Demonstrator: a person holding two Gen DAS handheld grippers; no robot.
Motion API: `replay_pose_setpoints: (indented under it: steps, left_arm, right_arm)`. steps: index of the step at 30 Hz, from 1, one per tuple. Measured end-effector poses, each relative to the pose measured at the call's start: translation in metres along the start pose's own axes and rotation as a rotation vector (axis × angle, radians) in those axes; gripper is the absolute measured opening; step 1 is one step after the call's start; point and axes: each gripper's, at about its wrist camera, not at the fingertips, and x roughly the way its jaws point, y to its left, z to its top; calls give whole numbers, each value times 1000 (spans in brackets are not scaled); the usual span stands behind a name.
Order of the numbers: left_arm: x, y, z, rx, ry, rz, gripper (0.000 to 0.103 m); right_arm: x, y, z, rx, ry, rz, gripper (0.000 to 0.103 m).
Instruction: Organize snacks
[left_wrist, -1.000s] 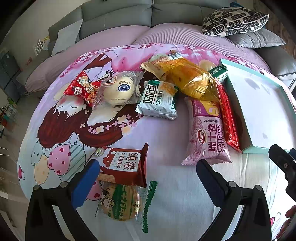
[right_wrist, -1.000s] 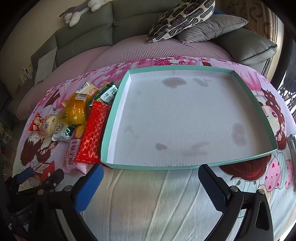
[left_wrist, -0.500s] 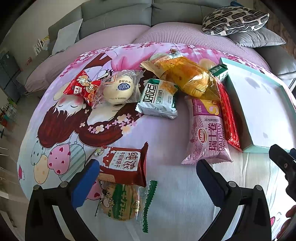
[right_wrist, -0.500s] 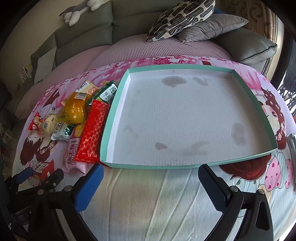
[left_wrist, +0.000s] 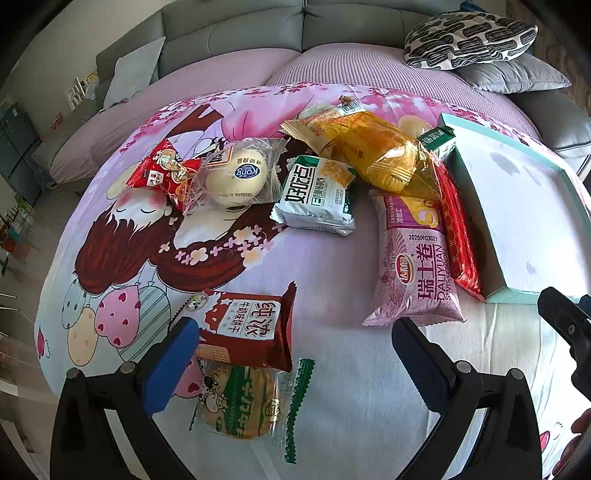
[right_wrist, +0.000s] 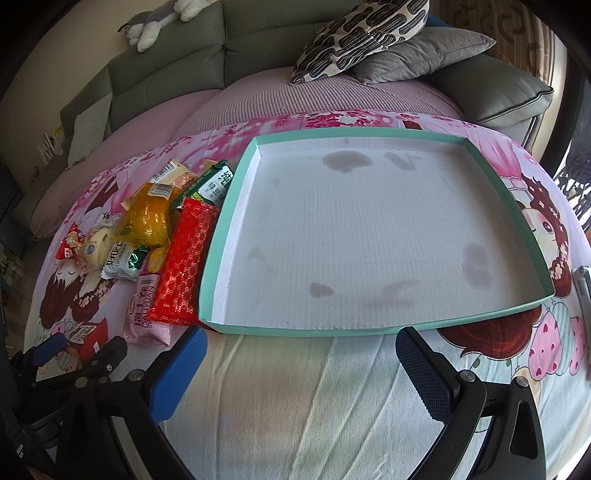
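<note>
1. Left wrist view showed the left gripper (left_wrist: 291, 343) spread wide and holding nothing, its blue-padded fingers (left_wrist: 170, 365) low over a cartoon-print sheet (left_wrist: 332, 266).
2. Between those fingers lay a dark red wafer packet (left_wrist: 247, 325), its near edge overlapping a clear-wrapped green biscuit pack (left_wrist: 243, 402) closer to the camera.
3. Farther off, a red candy wrapper (left_wrist: 162, 173) touched a round bun in clear film (left_wrist: 232, 177), with a white-and-green cracker pack (left_wrist: 317, 195) just beside the bun.
4. A yellow cake bag (left_wrist: 373, 158) rested partly on a long pink roll packet (left_wrist: 417, 258); a narrow red patterned packet (left_wrist: 458, 229) lay between the pink one and the tray wall, and a small green packet (left_wrist: 437, 138) sat at the tray's far corner.
5. Right wrist view showed the right gripper (right_wrist: 299, 362) likewise spread and holding nothing, poised just before the near wall of the teal-rimmed tray (right_wrist: 369, 328).
6. The tray's white floor carried several dark stains and no snacks; all snacks lay on the sheet to its left, the red patterned packet against its left wall.
7. A patterned cushion (right_wrist: 362, 33) leaned on the grey sofa (right_wrist: 258, 40) behind.
</note>
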Motion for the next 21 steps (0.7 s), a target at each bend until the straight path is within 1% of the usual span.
replay_pose_setpoints:
  steps: [10,13,15,18,19,21]
  left_arm:
    - [-1,0,0,-6,-3,-3,103]
    - [0,7,-1,-26,2,-24,103]
    - [-3,15,0,-59,-15,-61,103]
    - [-6,32,4,-116,-13,-127,103]
    - [-7,38,5,-126,-11,-129,103]
    - [-12,54,6,-138,-22,-104,103]
  right_arm:
    - [0,0,0,0,1,0,103]
    - [0,1,-1,-4,-2,1,103]
    - [0,4,-2,-16,-4,12,103]
    - [0,13,-4,-28,0,57,103]
    - [0,16,-4,-33,2,66,103]
    - [1,25,-6,-57,7,78,103]
